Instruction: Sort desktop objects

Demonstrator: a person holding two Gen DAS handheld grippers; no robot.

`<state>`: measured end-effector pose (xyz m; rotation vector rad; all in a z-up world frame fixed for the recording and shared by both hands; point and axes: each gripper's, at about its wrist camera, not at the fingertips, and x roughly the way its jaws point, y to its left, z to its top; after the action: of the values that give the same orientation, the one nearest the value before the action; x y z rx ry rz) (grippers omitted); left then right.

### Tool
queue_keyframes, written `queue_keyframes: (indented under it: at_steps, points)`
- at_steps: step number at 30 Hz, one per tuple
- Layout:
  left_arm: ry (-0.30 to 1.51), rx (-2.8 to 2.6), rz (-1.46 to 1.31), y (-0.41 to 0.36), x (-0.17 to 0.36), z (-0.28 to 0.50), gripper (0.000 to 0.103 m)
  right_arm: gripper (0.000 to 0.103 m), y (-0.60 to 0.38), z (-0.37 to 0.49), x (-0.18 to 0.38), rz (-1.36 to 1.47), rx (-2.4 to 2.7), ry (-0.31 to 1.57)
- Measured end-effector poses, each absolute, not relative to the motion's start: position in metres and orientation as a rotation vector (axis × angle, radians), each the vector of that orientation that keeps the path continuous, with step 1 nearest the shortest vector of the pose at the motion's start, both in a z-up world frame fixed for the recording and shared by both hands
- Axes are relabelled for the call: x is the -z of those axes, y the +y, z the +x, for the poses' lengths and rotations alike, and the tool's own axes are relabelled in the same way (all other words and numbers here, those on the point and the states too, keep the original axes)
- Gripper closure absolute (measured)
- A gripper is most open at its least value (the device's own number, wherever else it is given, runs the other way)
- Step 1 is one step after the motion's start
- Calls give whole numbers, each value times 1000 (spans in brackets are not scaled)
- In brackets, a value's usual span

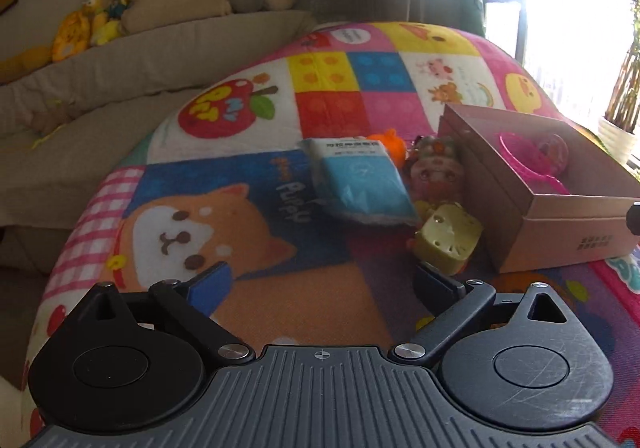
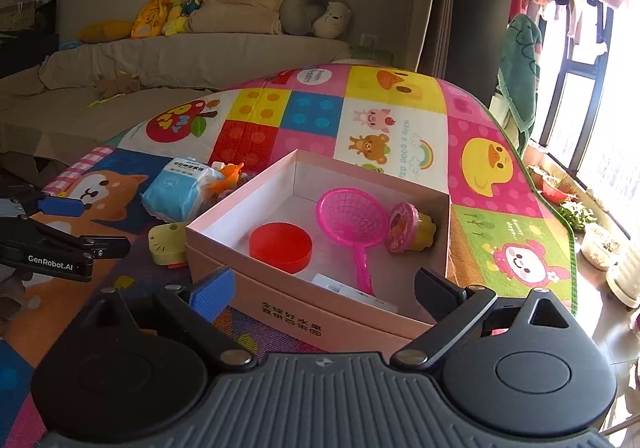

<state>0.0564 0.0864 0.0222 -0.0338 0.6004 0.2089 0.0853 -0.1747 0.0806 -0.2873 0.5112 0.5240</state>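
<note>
My left gripper (image 1: 322, 282) gapes wide and empty, the cheese toy (image 1: 448, 238) at one o'clock beside the box (image 1: 568, 219).

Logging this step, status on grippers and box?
Left gripper open, empty. Right gripper open over box. Cheese toy, blue pack outside. Path unblocked.

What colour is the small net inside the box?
Pink: the net shows best in the right wrist view, lying in the box.
</note>
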Motion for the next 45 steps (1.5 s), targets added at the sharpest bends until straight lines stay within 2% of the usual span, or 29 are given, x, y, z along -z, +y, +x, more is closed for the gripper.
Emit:
queue_keyframes:
  at_steps: [1, 5, 13, 14, 16, 19, 20, 25, 31, 34, 36, 39, 40, 41, 45]
  points:
    - [601, -242, -41, 92, -21, 55, 3, 7, -163, 80, -80, -311, -550, 506]
    - [608, -311, -102, 112, -19, 52, 1, 31, -108, 56, -68, -491, -617, 447]
    - [607, -347, -220, 136, -17, 44, 1, 44, -2, 44, -3, -874, -573, 303]
    - [605, -344, -226, 136, -17, 43, 0, 50, 3, 48, 3, -891, -559, 310]
    - [603, -339, -235, 137, -17, 43, 0, 50, 11, 54, 9, -906, -527, 285]
    - [597, -332, -236, 136, -17, 42, 0, 73, 17, 63, 5, -908, -519, 340]
    - [596, -330, -236, 136, -17, 42, 0, 76, 16, 64, 2, -898, -514, 346]
    - [601, -330, -236, 135, -16, 43, 0, 85, -10, 59, -34, -721, -552, 428]
    - [599, -323, -217, 131, -15, 43, 0, 86, -97, 69, -85, -259, -665, 690]
    - [603, -320, -204, 128, -15, 44, 0, 85, -160, 80, -75, -29, -595, 786]
    - [592, -316, -207, 126, -17, 43, 0, 83, -189, 81, -63, -6, -471, 790]
    - [583, -246, -228, 119, -25, 46, 0, 59, -226, 80, -48, 4, -296, 746]
    - [578, -223, -216, 113, -29, 48, 0, 44, -238, 80, -45, 23, -254, 721]
    - [576, -206, -197, 108, -32, 52, 0, 33, -245, 79, -43, 38, -229, 701]
    - [573, -173, -75, 79, -41, 85, 0, 17, -267, 80, -31, 116, -184, 642]
